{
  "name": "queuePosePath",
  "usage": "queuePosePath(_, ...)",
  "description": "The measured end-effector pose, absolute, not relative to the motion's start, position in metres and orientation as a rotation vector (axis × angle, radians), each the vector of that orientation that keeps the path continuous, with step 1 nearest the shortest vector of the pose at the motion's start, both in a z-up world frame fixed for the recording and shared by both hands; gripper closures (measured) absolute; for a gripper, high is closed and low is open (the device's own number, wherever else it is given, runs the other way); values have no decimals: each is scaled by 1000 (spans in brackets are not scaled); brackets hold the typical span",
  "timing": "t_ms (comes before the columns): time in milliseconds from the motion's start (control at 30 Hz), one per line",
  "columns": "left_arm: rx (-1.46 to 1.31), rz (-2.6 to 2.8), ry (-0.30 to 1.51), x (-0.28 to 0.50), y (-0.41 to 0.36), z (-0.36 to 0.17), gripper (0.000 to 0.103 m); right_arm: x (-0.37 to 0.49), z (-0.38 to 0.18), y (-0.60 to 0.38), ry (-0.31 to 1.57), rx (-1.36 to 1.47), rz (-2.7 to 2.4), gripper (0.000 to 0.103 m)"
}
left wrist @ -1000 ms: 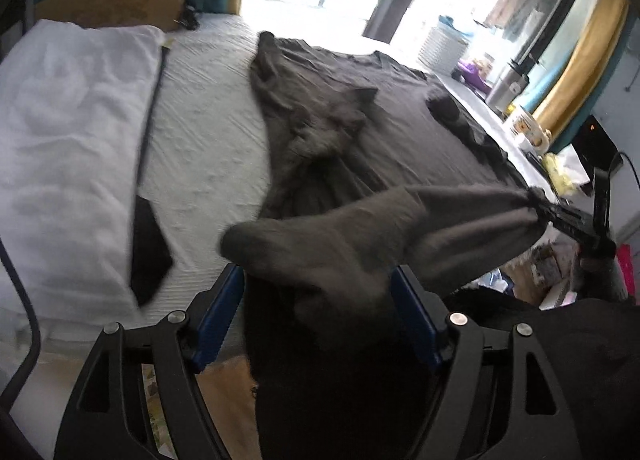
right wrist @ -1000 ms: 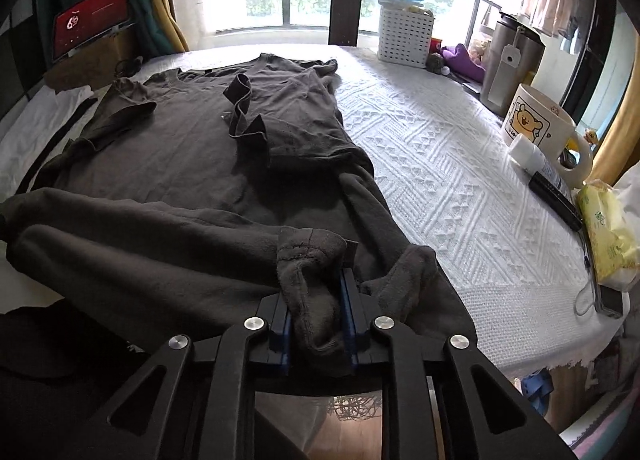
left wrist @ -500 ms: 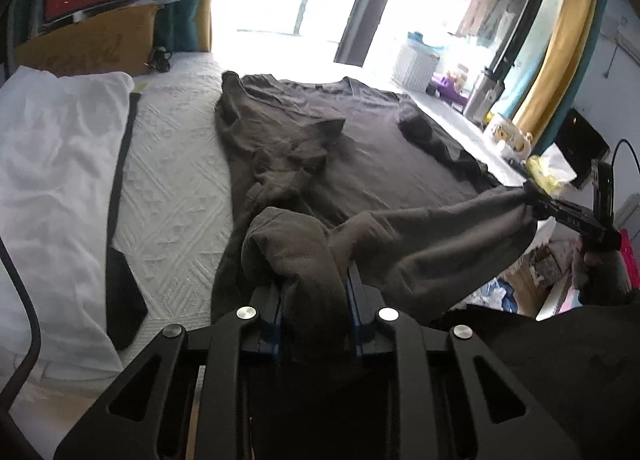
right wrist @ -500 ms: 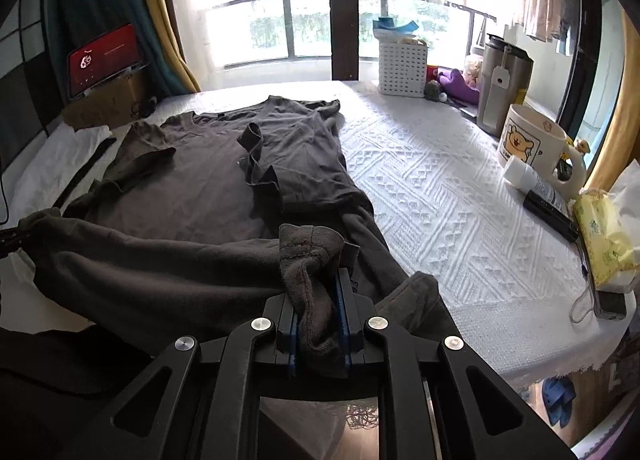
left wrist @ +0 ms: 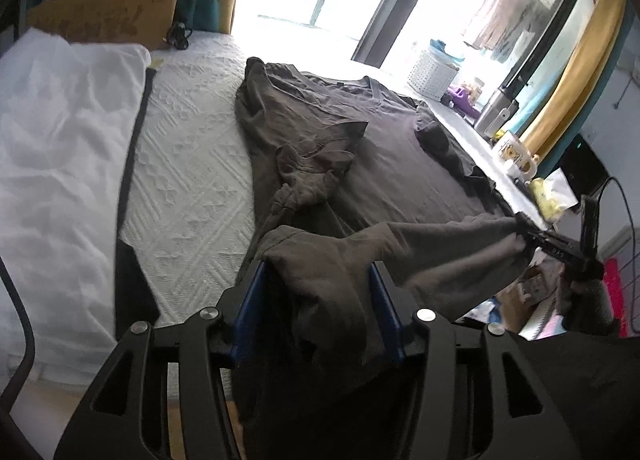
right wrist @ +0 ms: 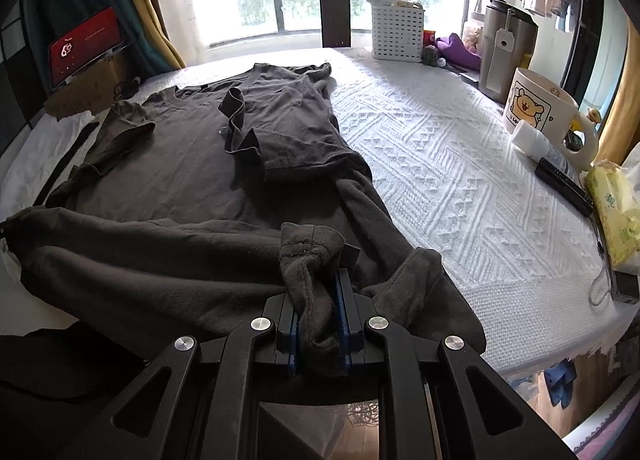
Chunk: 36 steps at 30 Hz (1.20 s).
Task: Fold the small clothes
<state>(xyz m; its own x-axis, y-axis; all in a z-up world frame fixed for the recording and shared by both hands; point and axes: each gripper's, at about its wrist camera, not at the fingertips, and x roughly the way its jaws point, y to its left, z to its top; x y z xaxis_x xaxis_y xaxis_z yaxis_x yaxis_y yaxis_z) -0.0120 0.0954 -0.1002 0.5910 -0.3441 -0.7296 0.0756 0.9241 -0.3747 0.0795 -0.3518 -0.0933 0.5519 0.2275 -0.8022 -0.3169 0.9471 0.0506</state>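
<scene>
A dark grey fleece garment (left wrist: pixel 440 244) (right wrist: pixel 140 260) hangs stretched between my two grippers above the near edge of the bed. Under it a grey T-shirt (left wrist: pixel 380 148) (right wrist: pixel 180 164) lies spread on the white bedspread (right wrist: pixel 440 164). My left gripper (left wrist: pixel 316 266) is opening: its blue pads stand apart and one bunched end of the garment sags loosely between them. My right gripper (right wrist: pixel 318 300) is shut on the garment's other end, a rolled hem pinched between its pads. In the left wrist view the right gripper (left wrist: pixel 532 236) is at the right, pulling the cloth taut.
A white pillow (left wrist: pixel 60 140) lies on the bed's left side. Along the right edge stand a bear mug (right wrist: pixel 532 108), a steel flask (right wrist: pixel 506 48), a white basket (right wrist: pixel 396 34), a black remote (right wrist: pixel 564 184) and a tissue pack (right wrist: pixel 612 204). A cardboard box (left wrist: pixel 104 16) sits at the head.
The left jaws went from wide open to closed on the garment's end, and now stand partly apart again. The right gripper has kept its hold on the hem.
</scene>
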Motion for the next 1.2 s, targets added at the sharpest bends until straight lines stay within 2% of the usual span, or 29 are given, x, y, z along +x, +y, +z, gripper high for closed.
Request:
queuePosePath(200,-302,-255,955,-8,85,-114,53,85,-92,-354,924,-85,314,80)
queuePosePath(400,-253,-252,908,-9,77,-108,84,88,-95,-352,916,-72,338,80)
queuePosePath(500,-255,-243,884,-7,72,-106,92,87,-101,-351,896,-89,341,81)
queuePosePath(567,-237,-236,860,-7,66,-101,93,86,-101,-349,890,-101,344,85)
queuePosePath(833,-150,-224,747,-10,50,-69,93,79,-72,-347,801,-134,324,87)
queuePosePath(867,-143,-222,735,-10,49,-66,93,79,-68,-347,788,-137,321,91)
queuePosePath(1200,-70,-186,630,-13,43,-39,93,84,-40,-352,715,-143,314,93)
